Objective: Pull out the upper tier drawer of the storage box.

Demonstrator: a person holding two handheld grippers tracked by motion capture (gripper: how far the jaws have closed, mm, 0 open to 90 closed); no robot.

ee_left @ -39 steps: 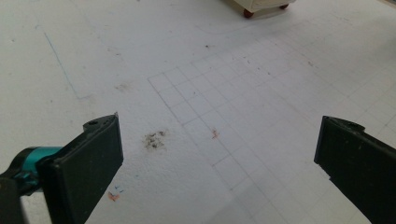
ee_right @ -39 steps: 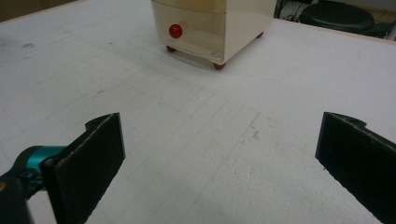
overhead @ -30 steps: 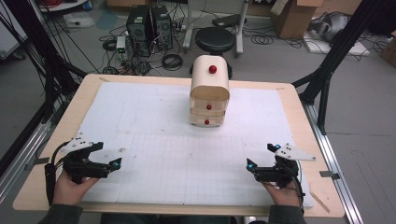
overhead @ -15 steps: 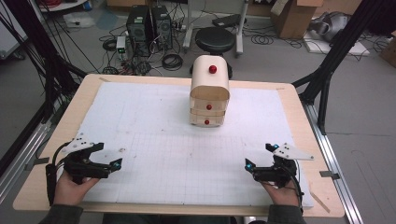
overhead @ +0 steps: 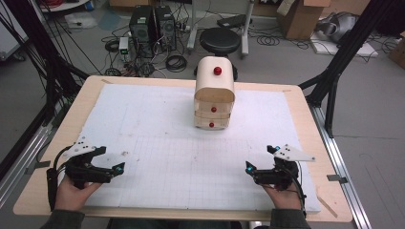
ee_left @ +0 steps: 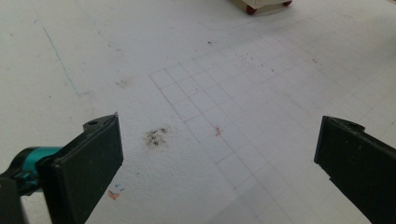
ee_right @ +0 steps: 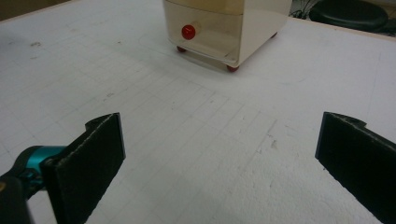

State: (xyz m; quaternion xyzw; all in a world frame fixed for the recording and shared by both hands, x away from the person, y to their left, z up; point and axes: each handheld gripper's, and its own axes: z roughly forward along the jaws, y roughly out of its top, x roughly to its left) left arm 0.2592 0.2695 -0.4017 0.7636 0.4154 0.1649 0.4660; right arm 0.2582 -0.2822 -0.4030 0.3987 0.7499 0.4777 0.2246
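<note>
A small cream drawer chest (overhead: 214, 95) with red knobs is standing upright toward the far middle of the counter (overhead: 296, 102), on the white gridded mat (overhead: 162, 143) that is covering most of the wooden top. Its drawers are sitting shut, one red knob is showing on the rounded top and one on each drawer front. The left gripper (overhead: 117, 169) is resting low at the near left of the mat, held in the person's left hand (overhead: 74, 191), and its fingers (ee_left: 86, 163) are standing wide apart with nothing between them but bare mat and a small dark smudge (ee_left: 156, 136). The right gripper (overhead: 248, 169) is lying at the near right, held in the right hand (overhead: 282, 193), and its fingers (ee_right: 88, 161) are likewise spreading wide and holding nothing. Both grippers are sitting well apart from the chest, which is appearing ahead of the right gripper in its own view (ee_right: 224, 25).
</note>
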